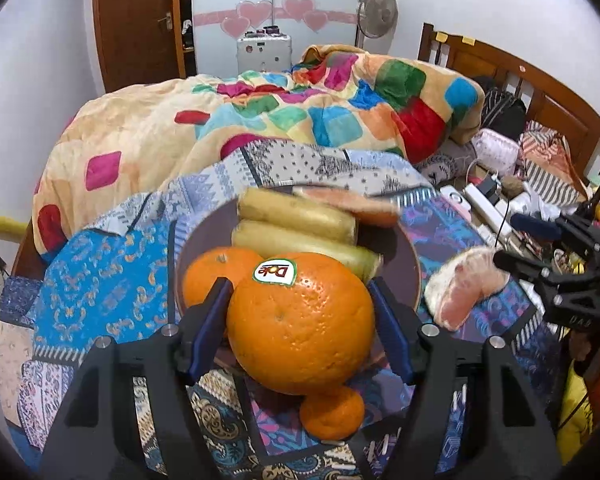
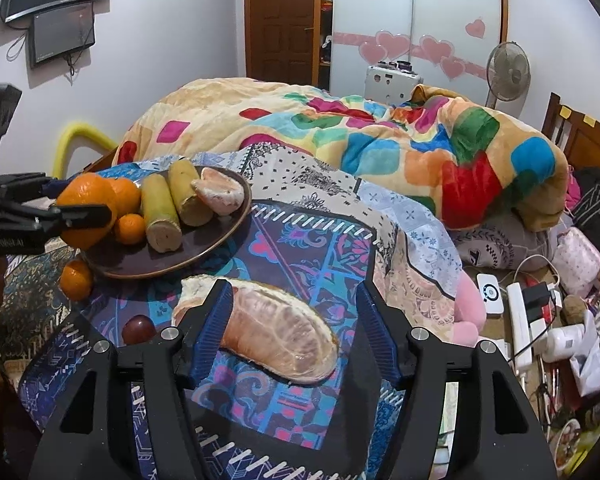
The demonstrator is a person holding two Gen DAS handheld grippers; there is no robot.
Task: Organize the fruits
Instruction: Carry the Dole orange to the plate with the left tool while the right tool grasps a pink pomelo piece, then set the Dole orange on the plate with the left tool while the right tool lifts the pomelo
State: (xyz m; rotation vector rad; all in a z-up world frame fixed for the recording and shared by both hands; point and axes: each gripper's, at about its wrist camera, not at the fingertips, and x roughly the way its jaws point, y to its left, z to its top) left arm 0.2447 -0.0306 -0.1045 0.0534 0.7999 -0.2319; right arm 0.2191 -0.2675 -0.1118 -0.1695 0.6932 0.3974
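Observation:
My left gripper (image 1: 300, 304) is shut on a big orange with a Dole sticker (image 1: 300, 320), held over the near rim of a dark round plate (image 1: 408, 272). The plate holds another orange (image 1: 216, 276), two sugarcane pieces (image 1: 296, 216) and a pomelo wedge (image 1: 356, 204). A small mandarin (image 1: 332, 412) lies on the cloth below the held orange. My right gripper (image 2: 296, 328) is open, its fingers on either side of a peeled pomelo wedge (image 2: 280, 340) lying on the patterned cloth. The plate (image 2: 220, 236) and the left gripper (image 2: 80, 210) show at the left of the right wrist view.
A dark plum (image 2: 138, 328) and a mandarin (image 2: 76, 278) lie on the cloth near the plate. A colourful blanket (image 2: 340, 136) is heaped behind. Power strips and cables (image 2: 520, 320) clutter the right side, by the wooden headboard (image 1: 540, 80).

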